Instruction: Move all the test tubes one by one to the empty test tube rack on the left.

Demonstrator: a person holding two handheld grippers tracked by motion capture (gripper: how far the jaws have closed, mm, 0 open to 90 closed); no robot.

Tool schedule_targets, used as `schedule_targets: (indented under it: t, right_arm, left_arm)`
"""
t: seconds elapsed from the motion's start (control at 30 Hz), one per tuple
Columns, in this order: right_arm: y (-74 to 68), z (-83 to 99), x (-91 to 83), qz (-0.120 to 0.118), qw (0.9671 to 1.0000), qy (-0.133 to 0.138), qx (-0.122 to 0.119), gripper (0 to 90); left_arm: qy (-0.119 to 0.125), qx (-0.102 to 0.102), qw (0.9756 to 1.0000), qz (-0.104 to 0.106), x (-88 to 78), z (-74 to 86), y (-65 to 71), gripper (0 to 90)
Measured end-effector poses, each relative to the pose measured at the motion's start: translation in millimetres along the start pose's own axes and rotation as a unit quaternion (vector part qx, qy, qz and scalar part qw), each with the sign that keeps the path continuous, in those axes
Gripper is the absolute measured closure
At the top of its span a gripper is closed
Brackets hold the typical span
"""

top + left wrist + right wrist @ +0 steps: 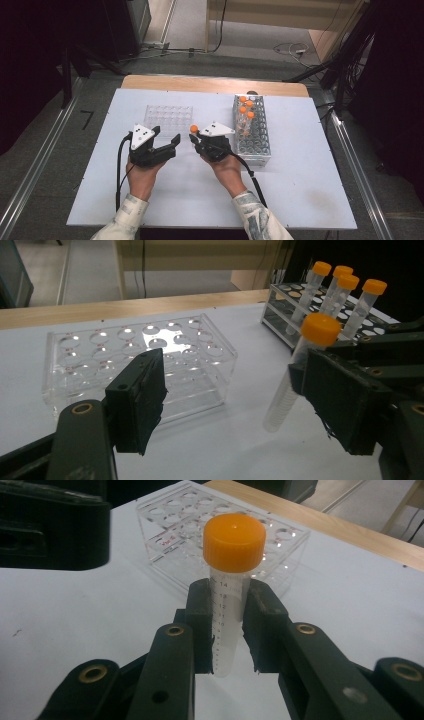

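In the high view, the right gripper (196,141) near the frame centre clenches an orange-capped tube (229,595), held upright between its jaws above the white table (300,190). The left gripper (167,137), to its left, is released, with jaws wide apart. A clear rack (168,116) lies behind them. A grey rack (255,137) at the right holds four more capped tubes (345,295).

L gripper (166,138) jaws wide apart; R gripper (227,625) clamped on tube (229,595).
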State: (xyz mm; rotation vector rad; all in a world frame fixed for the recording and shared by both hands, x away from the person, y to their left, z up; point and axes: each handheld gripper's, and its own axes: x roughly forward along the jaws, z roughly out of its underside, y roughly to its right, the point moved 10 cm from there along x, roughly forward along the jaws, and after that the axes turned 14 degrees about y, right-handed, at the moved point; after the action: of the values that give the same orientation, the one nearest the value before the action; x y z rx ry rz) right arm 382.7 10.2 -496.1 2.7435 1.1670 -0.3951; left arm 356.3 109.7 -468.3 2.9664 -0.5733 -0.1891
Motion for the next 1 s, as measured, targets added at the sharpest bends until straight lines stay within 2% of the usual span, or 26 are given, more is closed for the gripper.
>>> schedule_targets:
  t: [0.37, 0.47, 0.53, 0.63, 0.73, 1.0]
  right_arm:
    - [-19.9, 0.9, 9.7, -0.023, 0.9997, -0.003, -0.004, 72.2]
    - [-23.2, 0.1, 9.7, -0.028, 0.9996, -0.003, -0.005, 72.2]
    - [-25.2, -0.8, 9.9, -0.031, 0.9995, -0.003, -0.001, 72.2]
    - [-28.1, -1.4, 10.5, -0.036, 0.9994, -0.003, -0.003, 72.2]
    - [-29.6, -0.1, 11.3, -0.037, 0.9993, -0.006, -0.006, 72.2]
    - [-29.7, -1.6, 11.0, -0.042, 0.9991, -0.003, 0.002, 70.3]
  left_arm:
    - [-0.019, 0.003, 0.9991, 0.038, 10.5, -2.7, 18.4, 39.2]
    - [-0.025, 0.017, 0.9988, 0.040, 13.0, -0.5, 19.8, 47.1]
    - [-0.028, 0.018, 0.9984, 0.045, 14.4, 0.9, 21.3, 53.7]
    - [-0.032, 0.017, 0.9981, 0.049, 15.5, 2.3, 22.2, 58.6]
    - [-0.033, 0.019, 0.9981, 0.048, 16.0, 2.8, 21.1, 68.9]
    - [-0.035, 0.021, 0.9979, 0.050, 15.9, 0.1, 20.6, 70.4]
